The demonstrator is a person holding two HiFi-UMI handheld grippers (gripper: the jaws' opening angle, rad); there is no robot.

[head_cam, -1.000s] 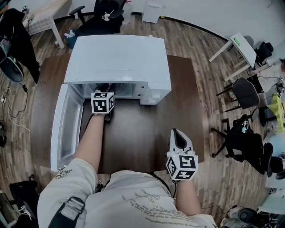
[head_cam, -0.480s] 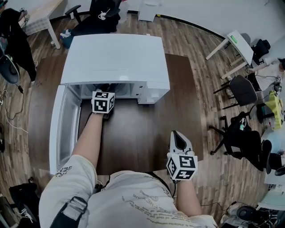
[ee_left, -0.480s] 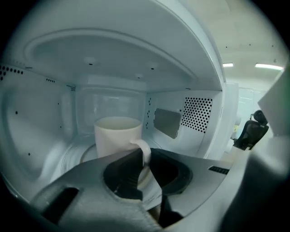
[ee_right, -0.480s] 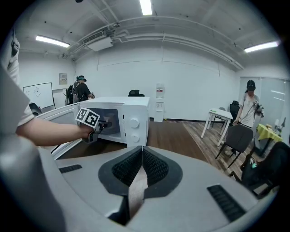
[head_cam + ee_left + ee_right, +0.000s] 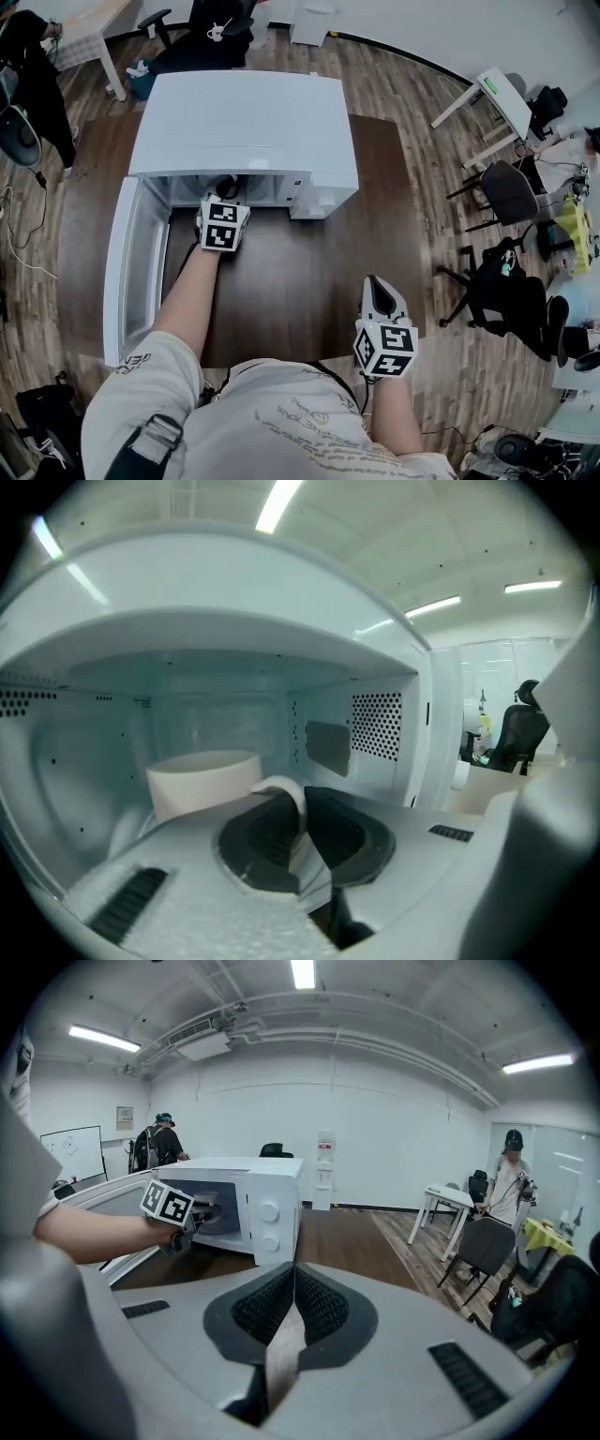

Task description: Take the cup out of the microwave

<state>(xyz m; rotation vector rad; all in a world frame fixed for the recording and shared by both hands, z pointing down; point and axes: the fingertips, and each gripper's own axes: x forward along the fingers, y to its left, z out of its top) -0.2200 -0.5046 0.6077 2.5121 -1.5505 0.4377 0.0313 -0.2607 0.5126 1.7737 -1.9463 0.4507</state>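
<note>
A white cup (image 5: 202, 780) stands inside the white microwave (image 5: 244, 122), left of the cavity's middle in the left gripper view. Its curved handle (image 5: 289, 797) lies between the jaws of my left gripper (image 5: 302, 819), which is shut on it. From the head view, the left gripper (image 5: 223, 197) reaches into the cavity mouth and the cup itself is hidden. My right gripper (image 5: 377, 292) hovers over the table's front right, shut and holding nothing. The right gripper view also shows the microwave (image 5: 253, 1208) and the left gripper (image 5: 192, 1213) at its opening.
The microwave door (image 5: 131, 262) hangs open to the left, alongside my left arm. The dark brown table (image 5: 300, 281) carries the microwave. Office chairs (image 5: 511, 197) and a small white table (image 5: 497, 98) stand to the right. People stand far off in the room.
The left gripper's marker cube has tilted and shifted slightly toward me at the microwave's mouth. The right gripper has stayed in place.
</note>
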